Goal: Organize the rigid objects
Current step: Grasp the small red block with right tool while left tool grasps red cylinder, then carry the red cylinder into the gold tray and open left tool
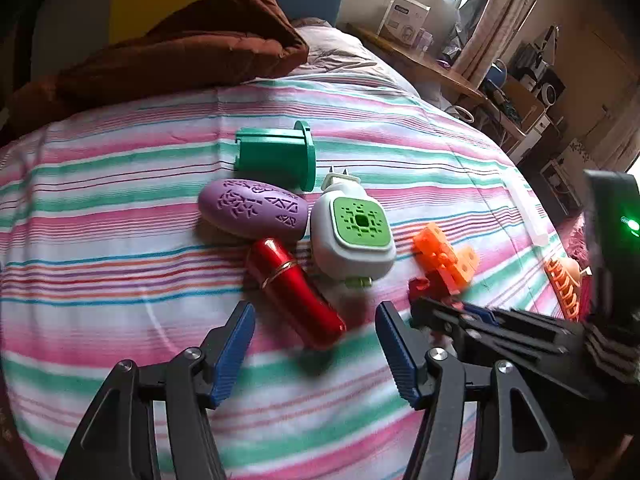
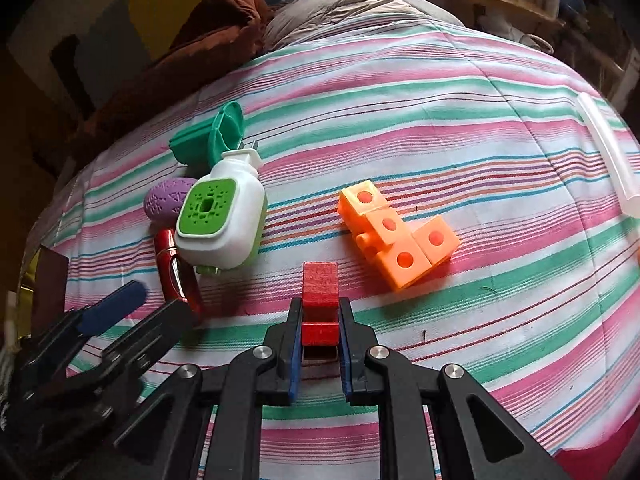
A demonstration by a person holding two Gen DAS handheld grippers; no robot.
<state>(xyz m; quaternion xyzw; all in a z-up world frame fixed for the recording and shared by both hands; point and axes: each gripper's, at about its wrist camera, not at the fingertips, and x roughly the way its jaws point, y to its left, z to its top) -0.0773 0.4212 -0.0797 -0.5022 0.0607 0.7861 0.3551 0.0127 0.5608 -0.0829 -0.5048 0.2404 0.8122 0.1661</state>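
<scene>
Jaws of the left gripper (image 1: 316, 338) spread wide with nothing clamped, red metallic tube (image 1: 294, 292) lying just ahead between their tips on the striped bedspread (image 1: 120, 208), right gripper (image 2: 320, 334) jaws clamped on a red block (image 2: 320, 300), orange linked cubes (image 2: 396, 236) ahead to its right.

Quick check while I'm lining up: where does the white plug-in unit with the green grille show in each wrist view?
Left wrist: the white plug-in unit lies just above and right of centre, beyond the open left gripper, touching the red tube.
Right wrist: it lies left of centre, up and left of the right gripper.
Shared landmark: the orange cube block, to its right in both.
</scene>
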